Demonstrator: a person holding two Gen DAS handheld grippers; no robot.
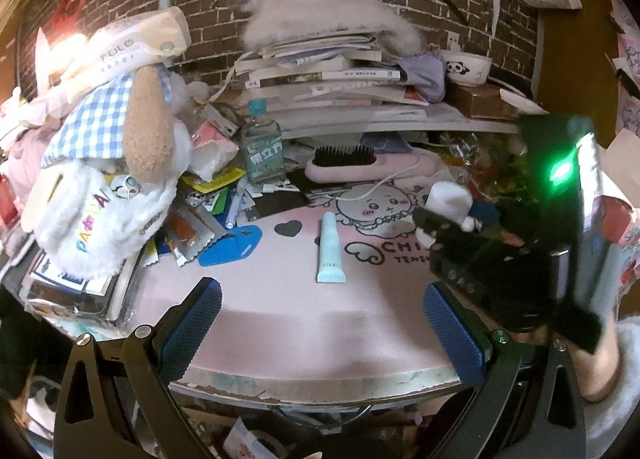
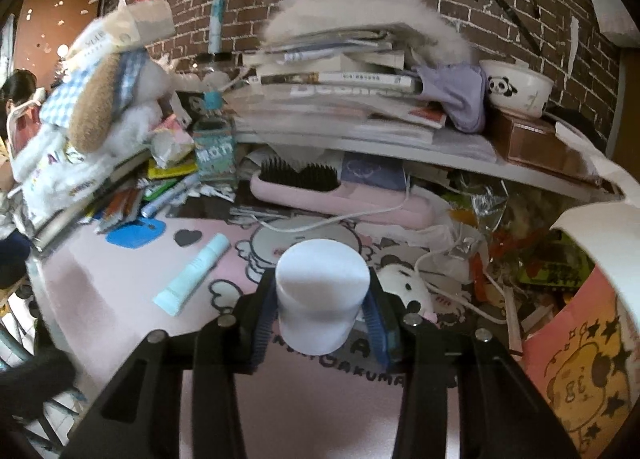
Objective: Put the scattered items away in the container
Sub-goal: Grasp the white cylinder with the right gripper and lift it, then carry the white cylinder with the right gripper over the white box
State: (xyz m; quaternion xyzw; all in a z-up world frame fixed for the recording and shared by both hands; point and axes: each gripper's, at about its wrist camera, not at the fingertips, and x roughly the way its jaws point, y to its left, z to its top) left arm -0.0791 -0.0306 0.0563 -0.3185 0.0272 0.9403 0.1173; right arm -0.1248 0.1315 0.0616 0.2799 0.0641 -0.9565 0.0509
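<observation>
Right gripper (image 2: 322, 309) is seen closed on a white cylindrical jar (image 2: 320, 291); the jar is pinched between the blue-padded fingers (image 2: 264, 323) and held above the pink cartoon-printed desk mat (image 2: 312, 411). In the left wrist view the same jar (image 1: 448, 199) is visible at the tip of the right gripper (image 1: 444, 219), to the right of the mat's middle, and is slightly blurred.

Left gripper (image 1: 322, 323) is seen with jaws spread wide, nothing between the blue pads (image 1: 192, 323); it is held over the near edge of the mat (image 1: 320, 331).

A pale blue tube (image 1: 331, 251) is lying flat on the mat, cap end toward the wall, well apart from both grippers. A black heart patch (image 1: 288, 227) is noted just left of the tube's cap, and a blue tag (image 1: 230, 245) further left, at the edge of a heap of sachets (image 1: 188, 231).

A pink hairbrush with black bristles (image 2: 320, 189) is lying at the back of the mat, beneath a white shelf (image 2: 460, 167). Stacked books (image 2: 340, 91) and a panda bowl (image 2: 516, 89) are resting on that shelf. A plush dog in a blue gingham cloth (image 1: 120, 163) is piled at the left. A clear bottle with a teal cap (image 1: 262, 147) is standing upright beside it.

At the far right of the right wrist view, a container with a white rim and pink printed wall (image 2: 580, 335) is partly seen; its contents cannot be told
</observation>
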